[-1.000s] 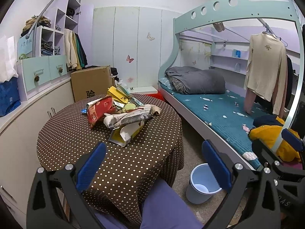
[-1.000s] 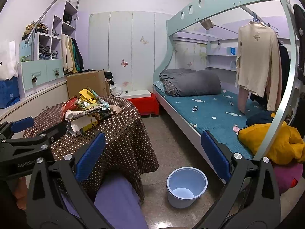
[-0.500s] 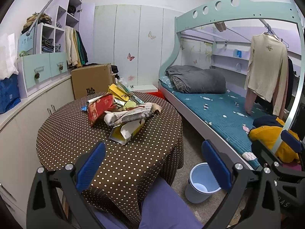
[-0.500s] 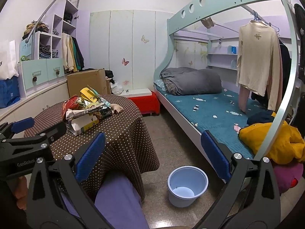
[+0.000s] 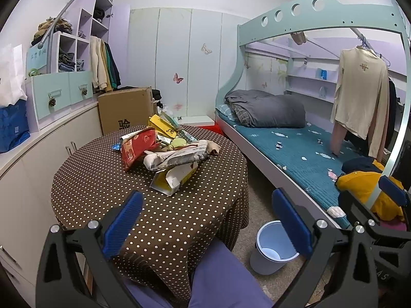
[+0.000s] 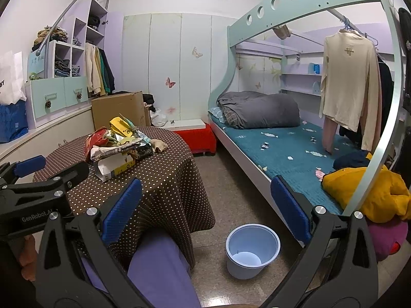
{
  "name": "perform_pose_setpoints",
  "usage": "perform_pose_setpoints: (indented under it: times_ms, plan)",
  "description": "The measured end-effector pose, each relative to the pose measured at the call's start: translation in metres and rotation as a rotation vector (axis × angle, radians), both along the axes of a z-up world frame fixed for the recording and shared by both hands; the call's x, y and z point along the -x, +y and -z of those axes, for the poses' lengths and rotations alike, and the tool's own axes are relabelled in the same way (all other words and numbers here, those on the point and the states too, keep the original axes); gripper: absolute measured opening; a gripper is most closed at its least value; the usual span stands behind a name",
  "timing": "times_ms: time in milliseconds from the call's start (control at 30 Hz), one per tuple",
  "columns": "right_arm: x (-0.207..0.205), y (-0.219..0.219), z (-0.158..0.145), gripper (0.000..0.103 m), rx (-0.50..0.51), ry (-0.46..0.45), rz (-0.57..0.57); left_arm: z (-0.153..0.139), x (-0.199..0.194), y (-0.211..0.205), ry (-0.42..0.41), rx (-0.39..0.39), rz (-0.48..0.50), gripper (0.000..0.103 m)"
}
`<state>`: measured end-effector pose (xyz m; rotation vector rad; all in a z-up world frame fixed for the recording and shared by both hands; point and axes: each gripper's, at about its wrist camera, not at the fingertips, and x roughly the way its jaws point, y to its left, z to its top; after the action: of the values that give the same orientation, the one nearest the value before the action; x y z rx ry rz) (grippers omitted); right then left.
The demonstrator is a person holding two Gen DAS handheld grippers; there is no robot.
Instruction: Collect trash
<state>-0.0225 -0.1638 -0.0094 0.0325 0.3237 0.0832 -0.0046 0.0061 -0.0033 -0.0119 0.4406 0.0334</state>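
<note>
Here, both grippers hang spread wide and empty above the near edge of a round table draped in a brown polka-dot cloth (image 5: 102, 179): the left gripper (image 5: 205, 220) and the right gripper (image 6: 203, 210). The heap of crumpled wrappers, newspaper and a yellow carton (image 5: 167, 154) sits toward the tabletop's far edge. A pale blue plastic bin (image 6: 253, 250) stands on the floor between table and bed.

The table (image 5: 90, 179) wears a matt brown cloth with pale dots. On it lie crinkled glossy wrappers (image 5: 136, 148), crumpled newsprint (image 5: 177, 156) and a card box (image 5: 174, 179). The bin (image 6: 253, 247) is smooth pale-blue plastic. The floor (image 6: 231, 192) is speckled and slightly shiny. The bed (image 6: 287, 143) has quilted teal fabric.
</note>
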Motion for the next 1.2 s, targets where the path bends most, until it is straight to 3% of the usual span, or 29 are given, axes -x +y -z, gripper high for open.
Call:
perform_pose_setpoints:
  times_ms: [900, 1200]
  plan:
    - [-0.001, 0.002, -0.006, 0.098, 0.001, 0.009, -0.011, -0.002, 0.004, 0.002, 0.0, 0.003, -0.003, 0.099]
    - [-0.018, 0.01, -0.008, 0.098, -0.033, 0.054, -0.031, -0.008, -0.007, 0.015, 0.025, 0.007, -0.021, 0.099]
